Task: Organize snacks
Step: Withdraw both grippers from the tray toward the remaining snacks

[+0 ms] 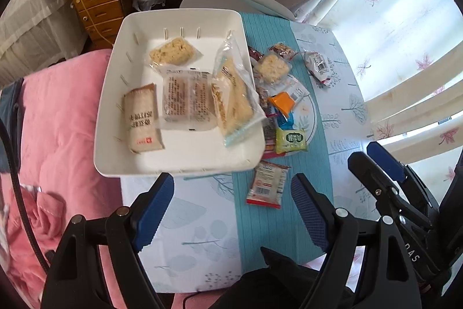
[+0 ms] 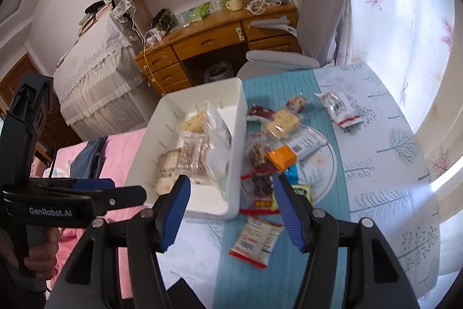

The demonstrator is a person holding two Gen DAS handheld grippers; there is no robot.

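White tray (image 1: 185, 161) with four snack packs (image 1: 188, 99), perhaps nine loose packets (image 1: 267, 184) beside, both hand-held grippers (image 1: 233, 210) (image 2: 231, 210) apart, empty

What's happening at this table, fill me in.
A person holds a tool in each hand, sorting snacks into a white bin. Four packets already lie in it; more sit loose on the blue mat, including a red-edged packet. The left tool and right tool hang open and empty above the table.
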